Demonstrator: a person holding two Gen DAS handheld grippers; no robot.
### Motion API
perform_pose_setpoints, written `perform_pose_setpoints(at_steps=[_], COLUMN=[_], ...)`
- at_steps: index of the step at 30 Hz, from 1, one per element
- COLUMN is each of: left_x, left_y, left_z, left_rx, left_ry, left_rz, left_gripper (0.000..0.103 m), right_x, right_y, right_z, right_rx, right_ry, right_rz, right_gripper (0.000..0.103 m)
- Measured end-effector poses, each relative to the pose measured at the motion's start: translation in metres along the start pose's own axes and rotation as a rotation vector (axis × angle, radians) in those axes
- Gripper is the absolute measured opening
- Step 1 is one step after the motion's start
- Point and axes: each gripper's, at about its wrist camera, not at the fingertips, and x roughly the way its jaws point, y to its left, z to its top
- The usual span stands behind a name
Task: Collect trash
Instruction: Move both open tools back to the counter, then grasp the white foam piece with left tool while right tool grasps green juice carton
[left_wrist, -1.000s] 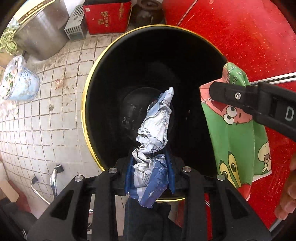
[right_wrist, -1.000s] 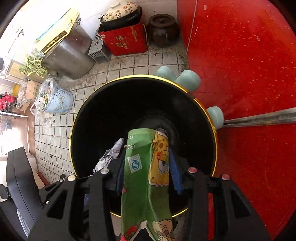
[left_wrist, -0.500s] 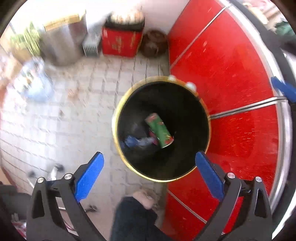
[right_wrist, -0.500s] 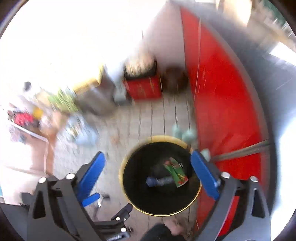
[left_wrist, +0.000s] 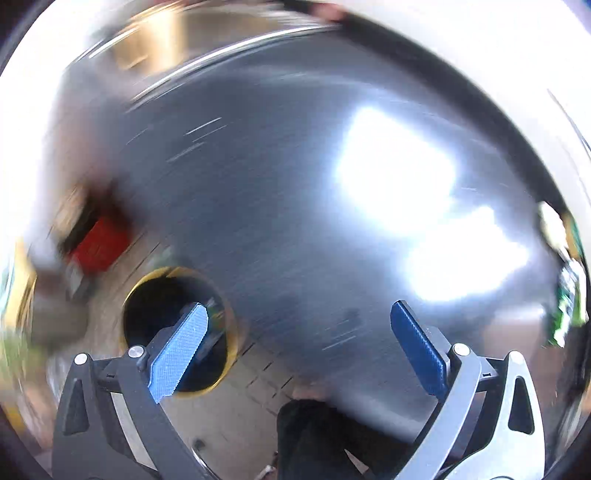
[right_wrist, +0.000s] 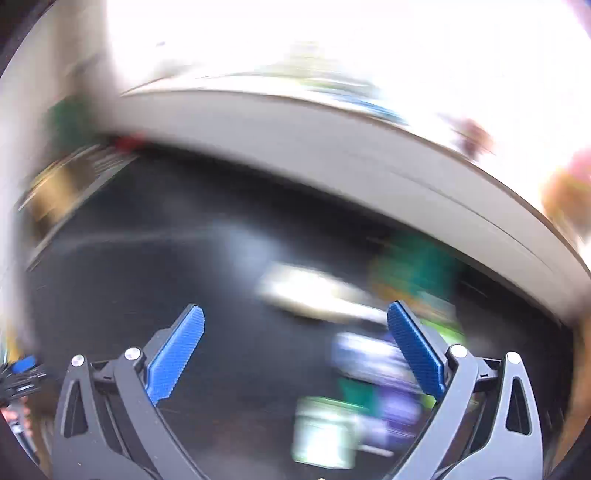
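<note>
Both views are motion-blurred. In the left wrist view my left gripper (left_wrist: 299, 347) is open and empty, high over a shiny grey tabletop (left_wrist: 295, 184). The black trash bin with a gold rim (left_wrist: 155, 295) stands on the floor at lower left, behind the left finger. In the right wrist view my right gripper (right_wrist: 295, 350) is open and empty above a dark tabletop (right_wrist: 110, 277). Blurred wrappers lie ahead of it: a green one (right_wrist: 410, 269), a pale one (right_wrist: 306, 288), a purple-white one (right_wrist: 369, 358) and a light green one (right_wrist: 325, 432).
A red box (left_wrist: 99, 243) stands on the tiled floor beyond the bin. A wide grey rim (right_wrist: 332, 155) curves around the dark tabletop in the right wrist view. A green item (left_wrist: 565, 302) sits at the far right edge of the left wrist view.
Both grippers let their wrappers fall into the bin, opened, then rose and swung away from the bin up to the tabletop. The views now blur from fast motion.
</note>
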Motion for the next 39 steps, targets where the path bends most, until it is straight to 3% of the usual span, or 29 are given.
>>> perform_pose_setpoints(at_steps=[3,6,8,14,22,26,30,39], left_x=[0.008,0.021,0.027,0.037,0.08,0.107,0.122,0.124], left_y=[-0.062,-0.133,-0.169,-0.297,-0.414,-0.445,-0.456,-0.458], left_z=[0.028,0.052,0.062,0.076,0.098,0.099,0.099,0.097], left_rx=[0.163,0.338,0.444,0.787,1.07,1.192,1.236,1.385], left_ry=[0.013,0.072,0.092,0.11,0.152,0.224,0.282,0.255], left_rz=[-0.048,-0.133,-0.152,-0.174,-0.162,-0.161,-0.188,-0.206], left_gripper=[0.096,0.096,0.096,0.096,0.096,0.096,0.096,0.098], right_x=[-0.002,0.003,0.006,0.032,0.101,0.129,0.147,0.166], right_y=[-0.11,-0.158,-0.175,-0.171,-0.156,-0.155,-0.158,-0.152], right_z=[-0.029,-0.063,-0.081,-0.087,-0.048,-0.039,-0.036,-0.038], right_rx=[0.214,0.295,0.34,0.315,0.192,0.14,0.125,0.031], right_ry=[0.095,0.177,0.202,0.276,0.413,0.467,0.499,0.56], right_rz=[-0.115,-0.131,-0.106,0.027,0.115,0.111,0.124,0.059], right_gripper=[0.096,0.096,0.096,0.096,0.096,0.096,0.096,0.098])
